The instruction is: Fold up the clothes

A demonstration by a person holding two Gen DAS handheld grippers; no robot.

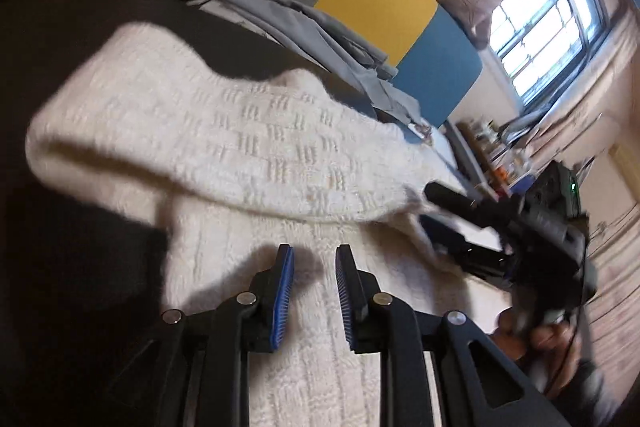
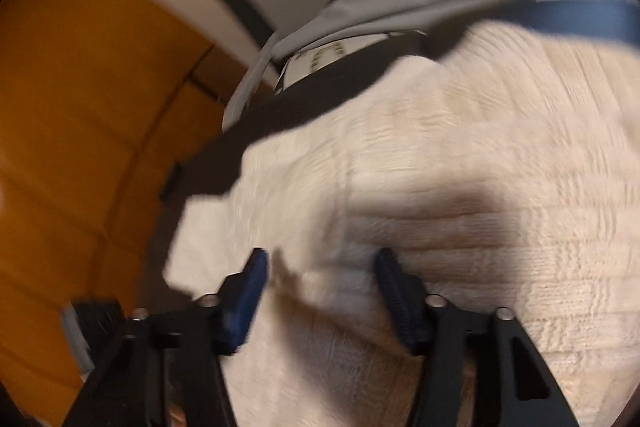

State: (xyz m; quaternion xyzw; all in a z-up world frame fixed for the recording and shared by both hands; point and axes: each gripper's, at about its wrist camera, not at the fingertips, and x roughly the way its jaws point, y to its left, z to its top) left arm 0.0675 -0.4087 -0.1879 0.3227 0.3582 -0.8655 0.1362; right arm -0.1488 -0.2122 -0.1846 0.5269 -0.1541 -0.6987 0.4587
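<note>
On the dark surface: one cream sweater | left claw narrow, empty | right claw wide, empty

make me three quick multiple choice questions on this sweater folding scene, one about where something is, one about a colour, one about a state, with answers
1. Where is the grey garment?
A. beyond the cream sweater, in front of the panels
B. between the left gripper's fingers
C. hanging at the window

2. What colour is the panel between the grey and the blue one?
A. red
B. yellow
C. green

3. How does the left gripper stand?
A. clamped on the grey garment
B. holding a hanger
C. jaws apart above the cream sweater, nothing pinched

Answers:
1 A: in the left wrist view the grey cloth lies past the sweater's far edge, below the coloured panels.
2 B: a yellow panel sits between grey and blue.
3 C: a clear gap shows between the blue pads, with only sweater knit behind.
</note>
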